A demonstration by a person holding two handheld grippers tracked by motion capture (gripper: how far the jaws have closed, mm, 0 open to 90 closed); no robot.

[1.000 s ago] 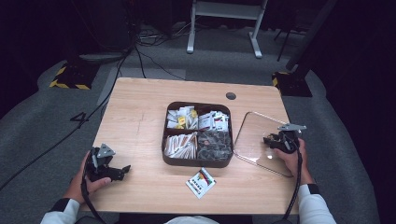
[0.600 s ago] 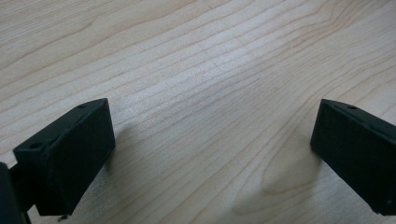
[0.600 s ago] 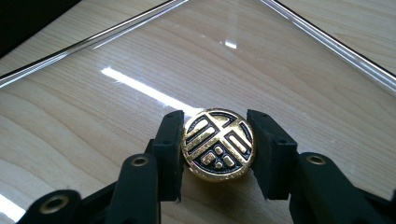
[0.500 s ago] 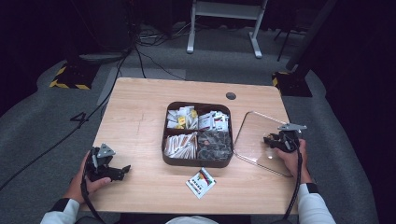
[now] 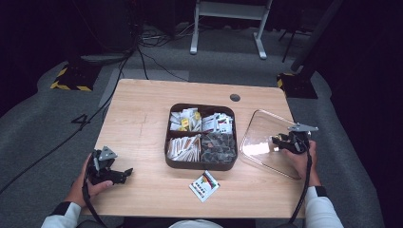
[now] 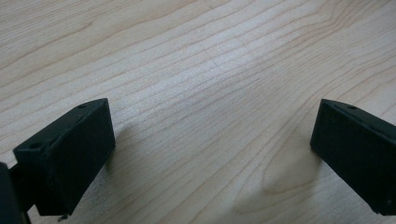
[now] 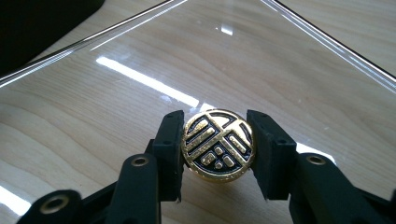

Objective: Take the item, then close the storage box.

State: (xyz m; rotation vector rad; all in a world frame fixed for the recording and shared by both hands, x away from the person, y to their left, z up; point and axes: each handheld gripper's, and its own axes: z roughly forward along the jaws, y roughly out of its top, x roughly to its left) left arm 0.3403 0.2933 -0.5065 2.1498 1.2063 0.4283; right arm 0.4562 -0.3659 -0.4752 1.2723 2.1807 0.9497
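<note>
The right gripper (image 7: pixel 217 151) is clamped on the round gold knob (image 7: pixel 218 144) of the clear lid (image 5: pixel 266 142), which lies on the table (image 5: pixel 142 114) right of the tray (image 5: pixel 167 142). The left gripper (image 6: pixel 212 154) rests on bare wood, jaws wide apart.

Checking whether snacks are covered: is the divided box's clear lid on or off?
Off. The clear lid lies flat on the table beside the box, its knob between the right gripper jaws.

Dim room; grey carpet (image 5: pixel 43 128); white stand (image 5: pixel 228 19) at back
</note>
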